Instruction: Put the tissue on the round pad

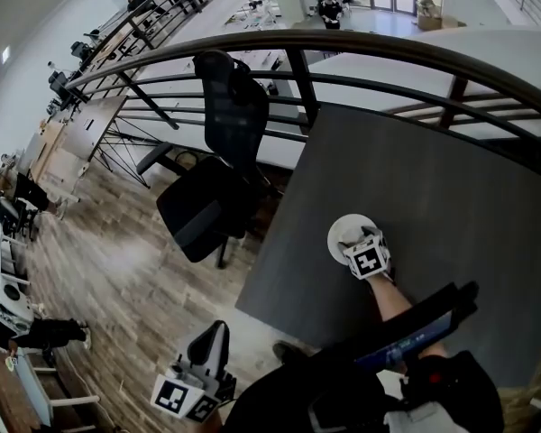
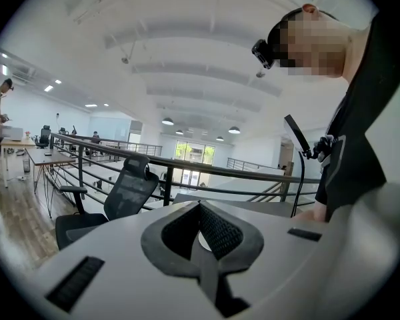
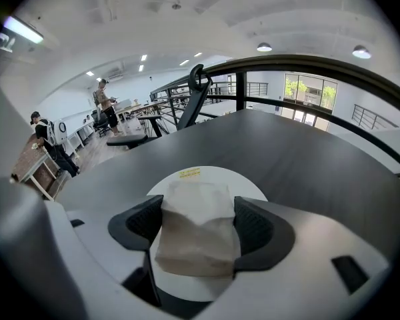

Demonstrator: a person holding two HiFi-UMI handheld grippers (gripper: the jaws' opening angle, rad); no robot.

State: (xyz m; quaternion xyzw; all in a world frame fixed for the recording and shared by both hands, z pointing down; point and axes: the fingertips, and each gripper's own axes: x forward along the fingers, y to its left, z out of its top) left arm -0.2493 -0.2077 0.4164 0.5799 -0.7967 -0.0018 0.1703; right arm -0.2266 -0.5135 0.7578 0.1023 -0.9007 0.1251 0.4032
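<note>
Pinching the tissue [image 3: 197, 235] from both sides with the right gripper [image 3: 200, 209], right over the round pad [image 3: 220, 175]. Ahead and right of the fingers, open dark table [image 3: 307, 159] up to the railing [image 3: 320, 69]; left, the table edge close by. Just past the fingertips, a yellow label [image 3: 189, 173], print unreadable. On the left gripper [image 2: 200, 209], fingers pressed together, empty, off the table.

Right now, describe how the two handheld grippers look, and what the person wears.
The left gripper and the right gripper share a pale grey plastic body with curved dark grey jaws lined with ribbed pads. Each carries a white cube printed with black square markers. The person wears a black top.
</note>
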